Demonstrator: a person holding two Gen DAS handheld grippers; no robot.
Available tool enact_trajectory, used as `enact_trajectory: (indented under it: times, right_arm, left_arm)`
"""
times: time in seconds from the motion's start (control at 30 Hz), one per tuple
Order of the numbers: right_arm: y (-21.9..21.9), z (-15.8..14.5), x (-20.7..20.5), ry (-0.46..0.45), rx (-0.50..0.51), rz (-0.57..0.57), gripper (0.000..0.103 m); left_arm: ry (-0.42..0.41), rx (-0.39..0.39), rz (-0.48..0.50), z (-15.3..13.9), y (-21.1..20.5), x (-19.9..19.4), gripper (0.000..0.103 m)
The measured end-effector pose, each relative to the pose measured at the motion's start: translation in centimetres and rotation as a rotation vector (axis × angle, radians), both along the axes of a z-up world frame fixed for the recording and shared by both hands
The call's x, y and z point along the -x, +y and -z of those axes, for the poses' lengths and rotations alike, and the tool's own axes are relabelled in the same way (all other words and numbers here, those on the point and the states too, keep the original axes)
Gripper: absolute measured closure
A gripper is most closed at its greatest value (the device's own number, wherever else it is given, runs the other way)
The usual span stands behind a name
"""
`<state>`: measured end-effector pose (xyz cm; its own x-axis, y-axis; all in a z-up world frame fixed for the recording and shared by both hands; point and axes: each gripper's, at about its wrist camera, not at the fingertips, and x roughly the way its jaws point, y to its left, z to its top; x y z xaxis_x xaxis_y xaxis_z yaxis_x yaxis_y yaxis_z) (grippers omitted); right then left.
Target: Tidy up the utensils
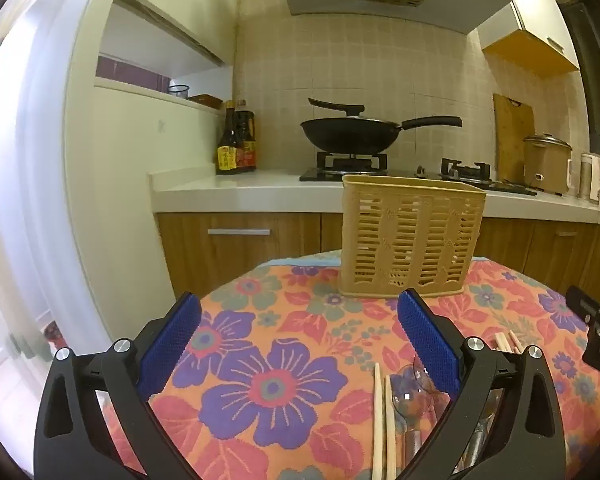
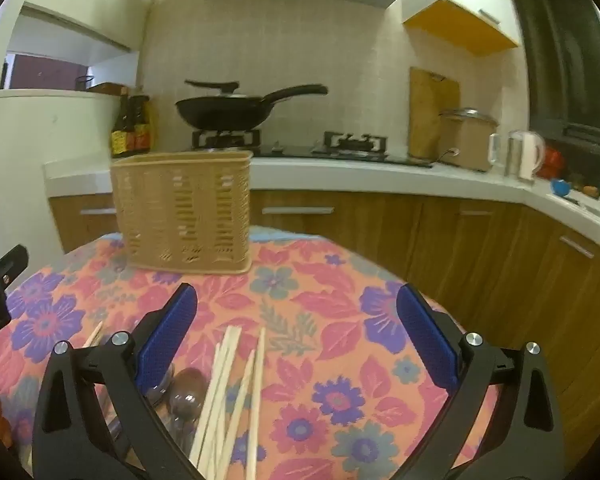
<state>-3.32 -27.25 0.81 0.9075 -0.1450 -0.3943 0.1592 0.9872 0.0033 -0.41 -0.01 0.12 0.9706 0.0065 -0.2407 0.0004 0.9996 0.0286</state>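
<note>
The spoons were hard to make out, half hidden behind the left finger of the right gripper, their handles cut off below. The chopsticks lay on the flowered tablecloth, long axes running toward the slatted basket at the far edge. The left gripper stood wide open and empty, as did the right.
</note>
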Motion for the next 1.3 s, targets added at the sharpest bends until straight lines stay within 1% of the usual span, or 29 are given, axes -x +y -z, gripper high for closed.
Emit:
enact_trajectory:
  times: [0.1, 0.13, 0.17, 0.2, 0.23, 0.33, 0.47, 1.3]
  right_arm:
    - [0.0, -0.1, 0.4, 0.021, 0.012, -0.006, 0.008]
    - [0.3, 0.1, 1.0, 0.013, 0.028, -0.009, 0.008]
    - [0.3, 0.2, 1.1, 0.021, 0.031, -0.014, 0.008]
    - [0.7, 0.1, 0.1, 0.056, 0.039, -0.019, 0.008]
    - [1.1, 0.1, 0.0, 0.05, 0.044, -0.023, 0.008]
    - [1.6, 0.1, 0.3, 0.021, 0.058, -0.033, 0.008]
    - [1.8, 0.0, 0.4, 0.015, 0.066, -0.049, 0.008]
    - [1.7, 0.5, 0.1, 0.027, 0.051, -0.062, 0.008]
  left_arm:
    - [-0.018, 0.002, -0.003, -0.1, 0.0, 0.7, 0.008]
    - [0.023, 0.022, 0.005, 0.2, 0.5, 0.1, 0.008]
    - [0.02, 0.022, 0.005, 0.2, 0.6, 0.2, 0.008]
    - [0.016, 0.02, 0.005, 0.2, 0.7, 0.4, 0.008]
    - [0.035, 0.021, -0.001, 0.2, 0.5, -0.4, 0.008]
    - [0.025, 0.019, -0.001, 0.0, 0.6, 0.0, 0.008]
    - [0.011, 0.016, -0.002, -0.2, 0.7, 0.3, 0.008]
    - [0.007, 0.017, -0.002, -0.2, 0.6, 0.6, 0.008]
